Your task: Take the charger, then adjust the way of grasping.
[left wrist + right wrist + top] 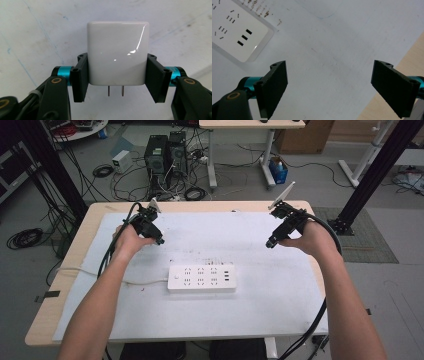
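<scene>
A: Item one, hands. How are they sitting?

B: Both forearms are reaching forward over the white mat (280, 305). The left hand (129, 240) is holding the left gripper (159, 240) over the mat's far left part, tips angling toward the middle. The right hand (311, 237) is holding the right gripper (270, 243) at the far right, mirroring it.

A: Item two, what is the left gripper carrying?

B: In the left gripper view it is pinching a glossy white charger (117, 53) between its jaws, two metal prongs (115, 91) pointing back toward the camera. The high view is too small to show this.

A: Item three, right gripper?

B: Its jaws are standing spread wide with nothing between them, hovering over bare mat by the table edge (412, 55).

A: Item four, the power strip?

B: The white power strip (201, 278) is lying mid-mat, nearer the person than both grippers, well apart from the charger. Its end (242, 37) is showing in the right gripper view's upper left.
</scene>
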The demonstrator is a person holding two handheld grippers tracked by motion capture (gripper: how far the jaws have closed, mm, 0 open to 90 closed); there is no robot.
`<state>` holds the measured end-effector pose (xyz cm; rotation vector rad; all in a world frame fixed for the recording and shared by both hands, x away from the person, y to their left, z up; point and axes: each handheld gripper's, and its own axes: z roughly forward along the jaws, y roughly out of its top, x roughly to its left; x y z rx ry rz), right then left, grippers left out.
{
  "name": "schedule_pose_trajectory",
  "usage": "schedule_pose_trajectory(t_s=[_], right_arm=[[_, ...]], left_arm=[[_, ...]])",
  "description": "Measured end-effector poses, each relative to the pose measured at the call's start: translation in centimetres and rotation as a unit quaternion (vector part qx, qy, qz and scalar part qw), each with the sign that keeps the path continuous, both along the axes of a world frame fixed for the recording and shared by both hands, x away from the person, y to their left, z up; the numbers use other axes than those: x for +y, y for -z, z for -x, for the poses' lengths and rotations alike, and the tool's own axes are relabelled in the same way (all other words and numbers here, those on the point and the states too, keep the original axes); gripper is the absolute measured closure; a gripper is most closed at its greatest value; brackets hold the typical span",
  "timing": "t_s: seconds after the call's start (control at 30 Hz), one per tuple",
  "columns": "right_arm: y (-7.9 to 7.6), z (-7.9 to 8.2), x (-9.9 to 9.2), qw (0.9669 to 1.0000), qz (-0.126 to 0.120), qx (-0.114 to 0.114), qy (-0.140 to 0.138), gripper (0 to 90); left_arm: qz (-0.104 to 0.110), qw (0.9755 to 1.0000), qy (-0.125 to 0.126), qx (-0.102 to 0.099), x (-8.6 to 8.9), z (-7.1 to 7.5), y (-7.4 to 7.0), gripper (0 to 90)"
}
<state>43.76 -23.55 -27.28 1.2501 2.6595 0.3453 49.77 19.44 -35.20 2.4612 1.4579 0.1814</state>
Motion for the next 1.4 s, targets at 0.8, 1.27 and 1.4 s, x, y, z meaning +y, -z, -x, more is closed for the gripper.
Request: schedule_pose_trajectory(t_s=[0.8,1.27,1.4], right_arm=[[-1.7,0.6,1.1,0.9997,-0.023,-0.005,0.009,13.3],[-2.3,1.0,1.5,0.9903,-0.131,0.031,0.035,13.4],[-2.2,1.0,1.9,0.9824,-0.178,0.043,0.039,13.4]], left_arm=[[0.015,0.9912,0.103,-0.082,-0.1,6.2,-8.0,42.6],[0.041,0.9636,0.231,-0.127,-3.8,7.7,-8.5,42.6],[0.046,0.9505,0.272,-0.143,-5.0,8.1,-8.5,42.6]])
